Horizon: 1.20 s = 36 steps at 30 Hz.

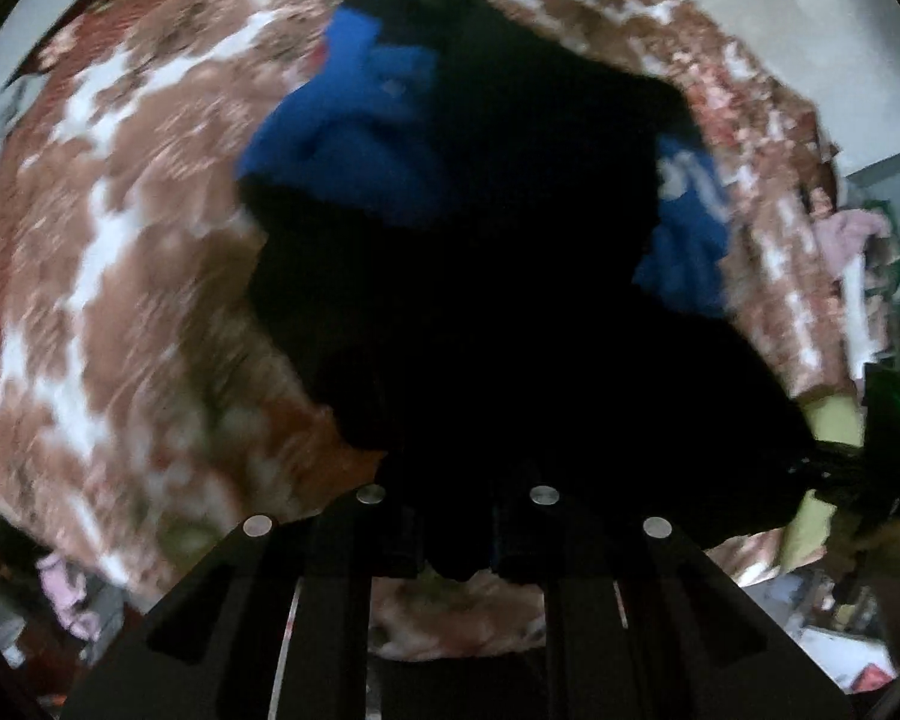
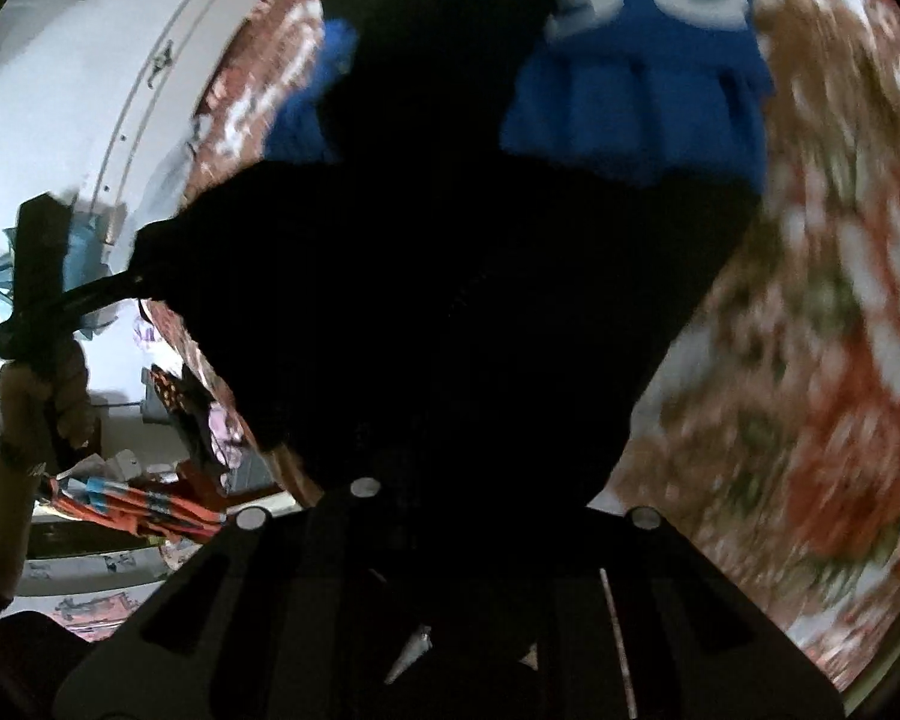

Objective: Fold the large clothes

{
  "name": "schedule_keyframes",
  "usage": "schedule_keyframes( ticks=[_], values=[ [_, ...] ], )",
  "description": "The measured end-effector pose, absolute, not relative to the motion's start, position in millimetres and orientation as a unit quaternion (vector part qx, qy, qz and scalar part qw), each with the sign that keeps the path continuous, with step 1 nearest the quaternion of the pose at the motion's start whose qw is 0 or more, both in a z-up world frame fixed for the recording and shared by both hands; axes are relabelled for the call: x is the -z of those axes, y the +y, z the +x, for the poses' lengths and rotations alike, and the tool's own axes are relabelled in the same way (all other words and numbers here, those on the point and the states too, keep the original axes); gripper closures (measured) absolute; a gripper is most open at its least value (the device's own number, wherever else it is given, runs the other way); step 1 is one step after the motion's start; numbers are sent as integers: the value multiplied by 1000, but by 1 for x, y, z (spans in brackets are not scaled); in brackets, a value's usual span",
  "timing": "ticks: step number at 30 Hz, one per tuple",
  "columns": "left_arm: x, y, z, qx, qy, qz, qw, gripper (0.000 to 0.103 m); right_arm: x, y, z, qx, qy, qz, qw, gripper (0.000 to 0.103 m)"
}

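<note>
A large black garment (image 1: 480, 276) with blue parts (image 1: 354, 138) and white lettering hangs above a bed. My left gripper (image 1: 459, 546) is shut on its lower black edge, the cloth bunched between the fingers. The right gripper (image 1: 840, 468) shows at the right edge of the left wrist view, gripping another corner. In the right wrist view the same garment (image 2: 450, 300) fills the middle, with a blue lettered panel (image 2: 648, 60) at the top. My right gripper (image 2: 450, 540) is shut on the black cloth, its fingertips hidden. The left gripper (image 2: 114, 288) holds the far left corner.
A bedspread with a brown, red and white pattern (image 1: 120, 300) lies below the garment and shows in the right wrist view (image 2: 810, 360). Pale walls (image 2: 60, 90) stand behind. Clutter and clothes (image 2: 150, 510) lie on the floor beside the bed.
</note>
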<state>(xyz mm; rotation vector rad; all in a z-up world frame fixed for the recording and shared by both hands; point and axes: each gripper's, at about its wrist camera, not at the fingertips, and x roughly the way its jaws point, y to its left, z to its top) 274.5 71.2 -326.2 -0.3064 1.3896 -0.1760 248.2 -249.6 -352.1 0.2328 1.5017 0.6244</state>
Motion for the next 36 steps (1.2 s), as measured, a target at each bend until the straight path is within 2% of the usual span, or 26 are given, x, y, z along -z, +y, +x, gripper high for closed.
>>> schedule_keyframes(
  ticks=[9,22,28,31,36],
  values=[
    [284,57,356,134,572,-105,802,91,286,-237,334,-267,587,72,761,90],
    [236,51,509,181,476,-78,857,91,249,-244,466,-199,510,78,833,91],
    [255,60,592,154,471,-87,864,91,266,-251,542,-156,498,73,850,91],
    [283,72,630,123,491,-100,857,91,297,-260,584,-127,510,73,847,91],
    [360,99,677,63,557,-119,820,89,354,-281,633,-95,550,82,826,91]
  ],
)
